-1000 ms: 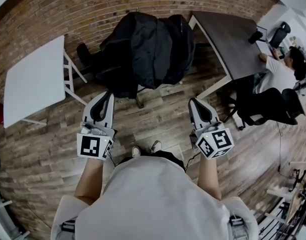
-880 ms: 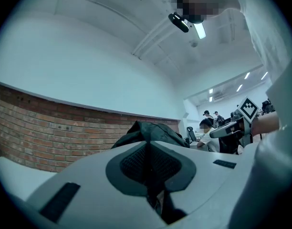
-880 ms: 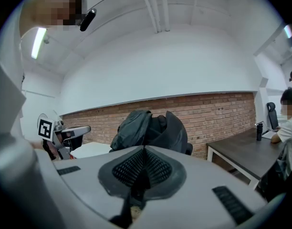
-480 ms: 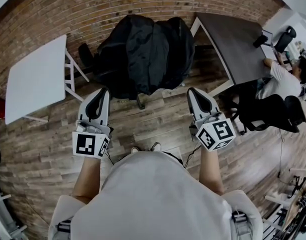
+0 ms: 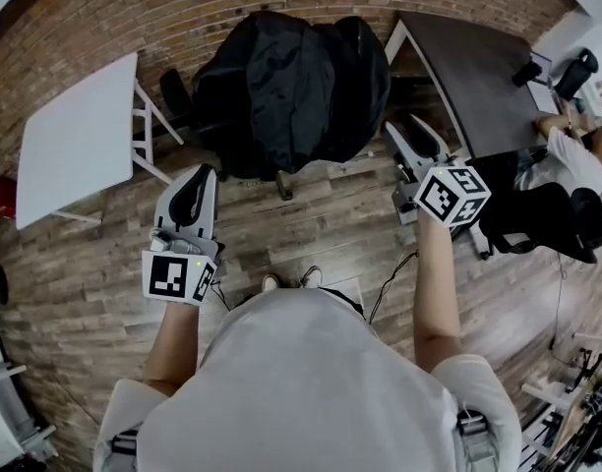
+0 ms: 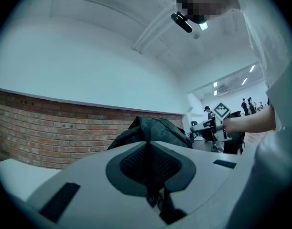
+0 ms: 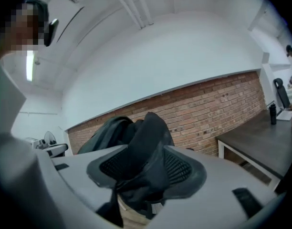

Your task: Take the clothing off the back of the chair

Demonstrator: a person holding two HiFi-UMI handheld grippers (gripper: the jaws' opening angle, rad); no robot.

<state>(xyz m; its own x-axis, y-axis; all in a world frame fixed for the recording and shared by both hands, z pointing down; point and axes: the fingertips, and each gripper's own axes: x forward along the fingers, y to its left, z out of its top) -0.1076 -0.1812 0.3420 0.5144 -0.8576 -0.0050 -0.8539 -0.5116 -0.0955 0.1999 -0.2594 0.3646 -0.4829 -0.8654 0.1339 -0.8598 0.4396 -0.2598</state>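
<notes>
Hidden/unclear: the chair [image 5: 281,185] is almost wholly covered by the black jacket [image 5: 281,87]; only a bit of its base shows under the hem. The jacket hangs draped over the chair back, close to the brick wall [image 5: 134,18], between the white bench [image 5: 75,146] and the dark bench [image 5: 468,67]. The right gripper [image 5: 399,129] has its tip just beside the jacket's right edge; contact with the cloth cannot be told from the head view.

Jaws: the left gripper [image 5: 203,173] has its jaws together, nothing between them. The right jaws stand slightly apart, having just been opening. Dark cloth shows through the gap (seen beyond the pads, not clamped).

Around: wood floor [image 5: 321,234] all round. A seated person [image 5: 576,136] is at the dark bench's far side, cut off by the frame edge. A black office chair [image 5: 542,214] stands beside them. The dark bench's near corner lies close to the right gripper.

Change from earlier frames: the right gripper has moved up-frame toward the jacket and the dark bench. The left gripper is about where it was.
</notes>
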